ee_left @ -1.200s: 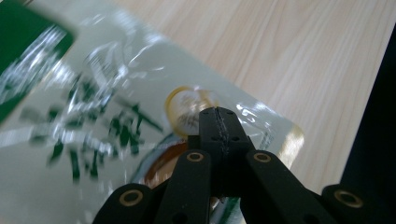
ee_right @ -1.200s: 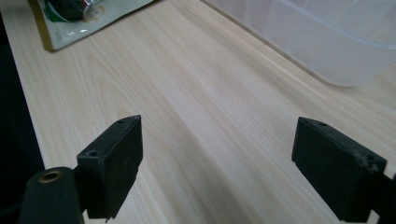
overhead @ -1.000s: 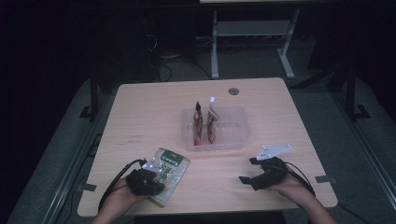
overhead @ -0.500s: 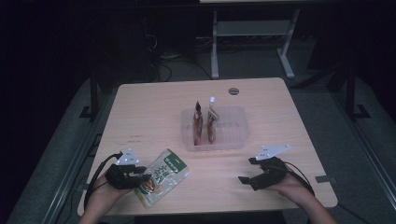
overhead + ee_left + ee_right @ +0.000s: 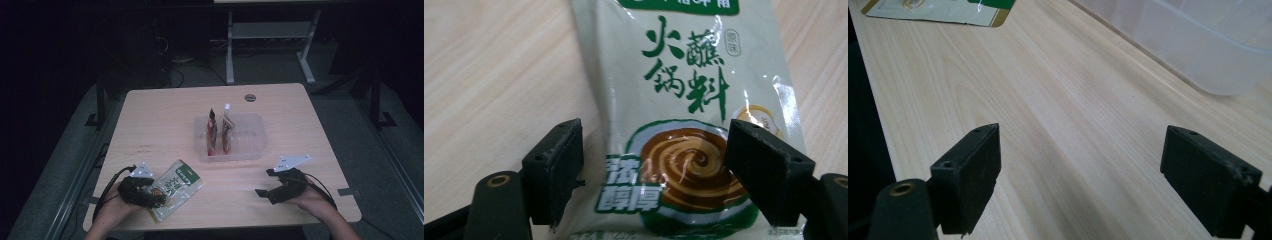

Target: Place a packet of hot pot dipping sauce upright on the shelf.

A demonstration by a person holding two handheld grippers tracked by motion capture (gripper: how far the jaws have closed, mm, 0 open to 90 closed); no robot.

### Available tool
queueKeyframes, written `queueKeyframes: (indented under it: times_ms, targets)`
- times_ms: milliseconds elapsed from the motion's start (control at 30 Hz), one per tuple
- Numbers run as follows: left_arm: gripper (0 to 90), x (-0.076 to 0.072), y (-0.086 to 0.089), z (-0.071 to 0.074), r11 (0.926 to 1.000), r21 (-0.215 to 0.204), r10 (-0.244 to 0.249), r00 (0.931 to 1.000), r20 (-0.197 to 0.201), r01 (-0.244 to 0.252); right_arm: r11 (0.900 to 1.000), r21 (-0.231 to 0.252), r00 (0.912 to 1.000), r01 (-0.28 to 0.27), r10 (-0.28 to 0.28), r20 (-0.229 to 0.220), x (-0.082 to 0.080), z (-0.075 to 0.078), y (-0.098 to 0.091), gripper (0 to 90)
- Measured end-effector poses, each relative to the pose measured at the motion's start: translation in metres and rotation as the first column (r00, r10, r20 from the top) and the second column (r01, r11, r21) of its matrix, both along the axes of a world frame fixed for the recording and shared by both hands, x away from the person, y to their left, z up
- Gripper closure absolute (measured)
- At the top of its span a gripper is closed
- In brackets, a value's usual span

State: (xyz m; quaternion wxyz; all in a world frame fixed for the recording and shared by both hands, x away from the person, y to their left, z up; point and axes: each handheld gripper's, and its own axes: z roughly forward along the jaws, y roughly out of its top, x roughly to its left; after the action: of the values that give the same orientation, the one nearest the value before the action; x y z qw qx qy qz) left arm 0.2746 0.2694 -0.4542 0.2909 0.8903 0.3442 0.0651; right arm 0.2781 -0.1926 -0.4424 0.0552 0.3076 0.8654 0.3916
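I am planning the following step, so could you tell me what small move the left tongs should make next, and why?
Probably close the left tongs on the sauce packet. Their jaws stand open on either side of its lower end, and the packet lies flat on the table, outside the clear bin that already holds two upright packets.

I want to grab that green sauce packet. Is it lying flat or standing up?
Lying flat. The sauce packet rests face up on the table, its printed front showing between the left gripper's open jaws.
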Motion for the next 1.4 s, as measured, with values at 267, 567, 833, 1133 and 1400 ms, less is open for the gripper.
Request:
queueKeyframes:
  times_ms: [267, 567, 833, 1133, 1400]
  targets:
    - [36.7, -0.005, -0.005, 0.002, 0.9993, 0.032, -0.017, 0.9995, 0.026, 0.017, 1.0000, 0.000, 1.0000, 0.002, -0.002, 0.002, 0.000, 0.000, -0.001, 15.9]
    - [70.1, -0.005, -0.005, 0.006, 0.9988, 0.047, -0.016, 0.9992, 0.036, 0.014, 1.0000, -0.008, 0.9999, -0.003, 0.003, -0.012, 0.001, 0.003, 0.000, 14.3]
    - [88.2, -0.005, -0.005, 0.011, 0.9997, 0.019, -0.017, 0.9992, 0.035, 0.016, 0.9997, 0.000, 0.9993, -0.023, 0.023, -0.029, 0.002, 0.007, 0.003, 14.9]
    - [89.5, -0.009, -0.003, 0.023, 0.9943, -0.075, -0.072, 0.9960, 0.053, 0.075, 0.9992, 0.033, 0.9989, -0.024, 0.026, -0.040, 0.002, 0.012, 0.000, 20.1]
    - [89.6, -0.022, -0.016, 0.039, 0.9799, -0.145, -0.125, 0.9878, 0.093, 0.137, 0.9955, 0.086, 0.9984, -0.039, 0.042, -0.036, 0.000, 0.018, 0.002, 26.8]
